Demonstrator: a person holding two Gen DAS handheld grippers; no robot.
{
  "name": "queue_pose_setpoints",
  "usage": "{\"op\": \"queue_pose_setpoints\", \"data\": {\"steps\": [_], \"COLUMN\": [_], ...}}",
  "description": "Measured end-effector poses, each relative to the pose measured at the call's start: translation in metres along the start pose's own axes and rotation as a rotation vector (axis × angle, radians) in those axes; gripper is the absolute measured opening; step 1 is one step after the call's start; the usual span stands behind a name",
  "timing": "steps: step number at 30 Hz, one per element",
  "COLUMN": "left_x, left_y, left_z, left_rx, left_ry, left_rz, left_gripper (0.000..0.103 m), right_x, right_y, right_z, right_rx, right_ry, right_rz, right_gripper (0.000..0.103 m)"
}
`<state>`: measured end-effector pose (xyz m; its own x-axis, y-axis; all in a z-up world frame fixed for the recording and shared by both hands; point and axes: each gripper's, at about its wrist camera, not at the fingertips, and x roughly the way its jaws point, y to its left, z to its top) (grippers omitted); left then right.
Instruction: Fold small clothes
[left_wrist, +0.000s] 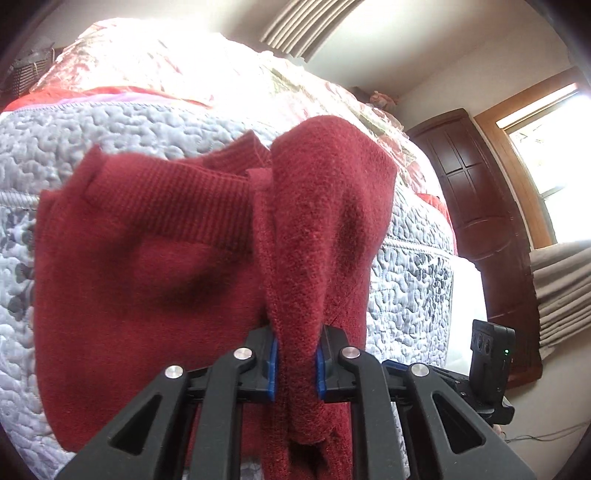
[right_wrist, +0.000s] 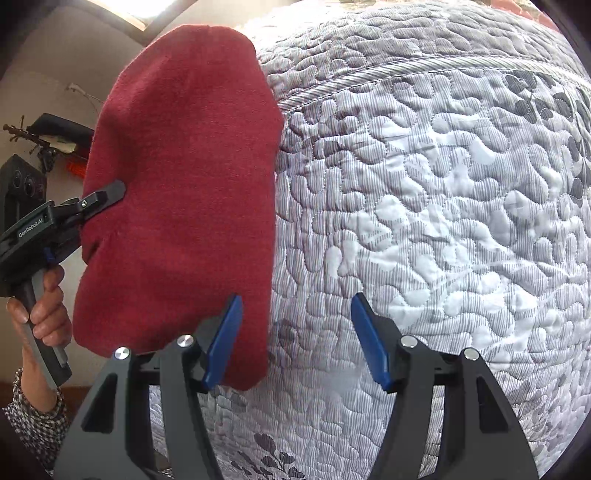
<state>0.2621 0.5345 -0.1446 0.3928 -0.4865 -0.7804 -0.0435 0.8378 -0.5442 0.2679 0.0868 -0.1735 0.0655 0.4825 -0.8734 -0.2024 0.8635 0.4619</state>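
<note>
The left claw (left_wrist: 295, 365) clamps a fold of the red knit garment (left_wrist: 155, 280). The right claw (right_wrist: 297, 339) gapes empty; the garment's hanging edge lies just to its left, above the quilted bed (right_wrist: 443, 221).

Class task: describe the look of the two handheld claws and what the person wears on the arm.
Both claws, left claw and right claw, have black frames, silver rivets and blue pads. The left unit reads GenRobot.AI. The sleeve is finely checked.

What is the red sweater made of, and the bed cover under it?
The red sweater looks like soft knitted wool or a wool-like yarn: fuzzy surface, ribbed band. The bed cover looks like padded, quilted cloth, grey-white and matte, with puffy stitched squiggles. The exact fibres can't be told.
</note>
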Motion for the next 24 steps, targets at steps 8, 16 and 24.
{"op": "queue_pose_setpoints", "data": {"steps": [8,16,24], "left_x": [-0.051,-0.074,-0.036], "left_y": [0.041,0.099,0.159], "left_z": [0.016,0.014,-0.008], "left_rx": [-0.035,-0.086,-0.186], "left_ry": [-0.071,-0.063,-0.009], "left_rz": [0.102,0.19,0.245], "left_gripper": [0.015,0.015,0.016], "right_x": [0.009,0.027,0.051], "right_y": [0.028,0.057,0.092], "right_z": [0.002,0.004,0.005], "right_rx": [-0.057,-0.093,-0.128], "right_ry": [0.014,0.033,0.062], "right_rz": [0.011,0.02,0.011], "right_gripper": [0.061,0.061,0.061]}}
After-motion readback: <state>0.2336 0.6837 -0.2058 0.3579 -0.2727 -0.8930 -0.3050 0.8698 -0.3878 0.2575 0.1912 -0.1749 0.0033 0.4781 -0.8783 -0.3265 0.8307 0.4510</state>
